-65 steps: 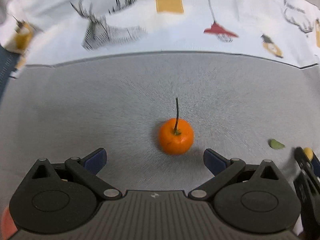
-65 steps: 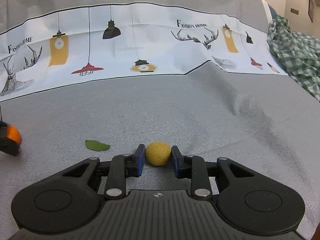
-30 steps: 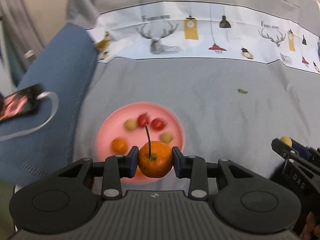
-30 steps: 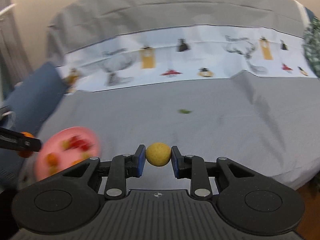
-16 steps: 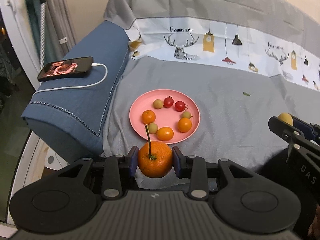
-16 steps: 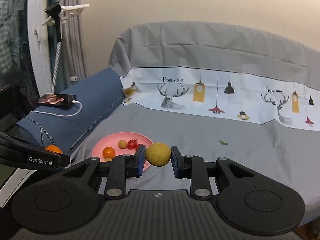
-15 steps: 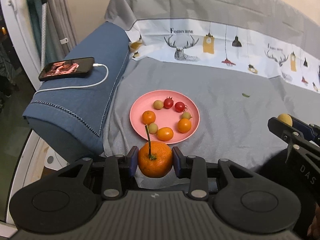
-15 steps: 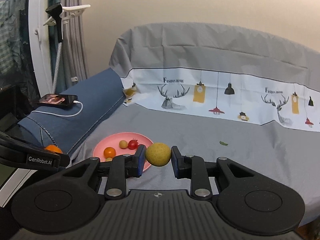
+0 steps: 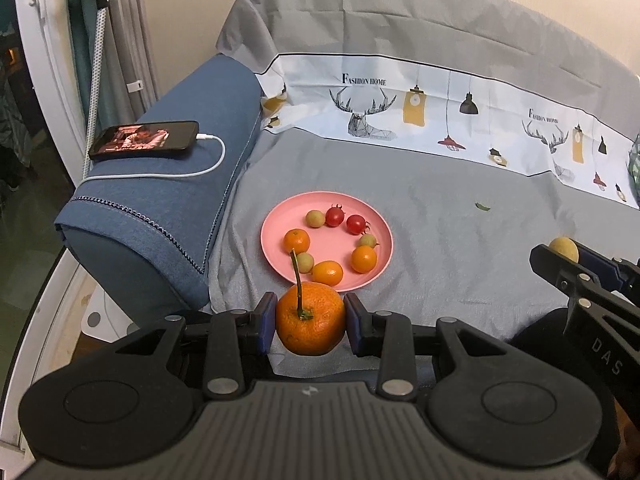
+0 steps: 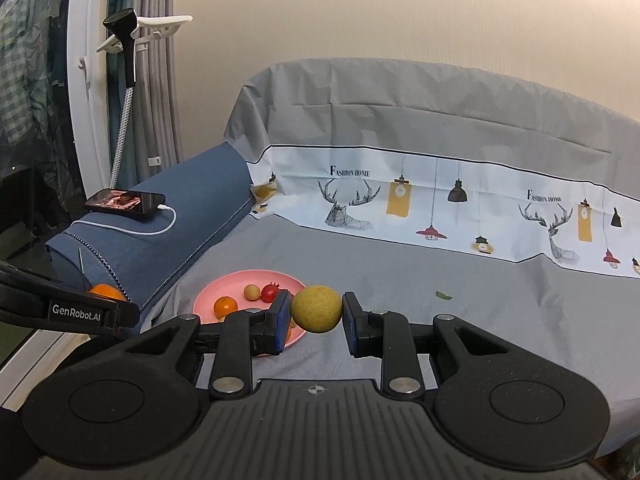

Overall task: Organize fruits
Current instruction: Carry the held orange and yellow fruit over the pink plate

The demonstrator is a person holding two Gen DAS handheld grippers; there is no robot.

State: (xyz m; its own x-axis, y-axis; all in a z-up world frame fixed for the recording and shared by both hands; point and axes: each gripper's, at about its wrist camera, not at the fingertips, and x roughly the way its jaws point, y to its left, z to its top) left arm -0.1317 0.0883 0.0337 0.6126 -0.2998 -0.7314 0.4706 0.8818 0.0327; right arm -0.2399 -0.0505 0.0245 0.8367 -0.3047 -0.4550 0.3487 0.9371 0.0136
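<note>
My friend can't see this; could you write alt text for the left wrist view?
The left hand-held gripper grips a stemmed orange just short of a pink plate holding eight small fruits, on a grey-covered sofa.

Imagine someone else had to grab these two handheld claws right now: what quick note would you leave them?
Left gripper: shut on the stemmed orange, held in the air just short of the pink plate.
Right gripper: shut on the yellow-green round fruit, also held up, off to the plate's right.
Plate: sits on the grey cover and holds eight small fruits: three orange, two red, three pale green.
Done: both loose fruits are picked up.
Left: set both on the plate. Only a small green leaf remains on the cover.
</note>
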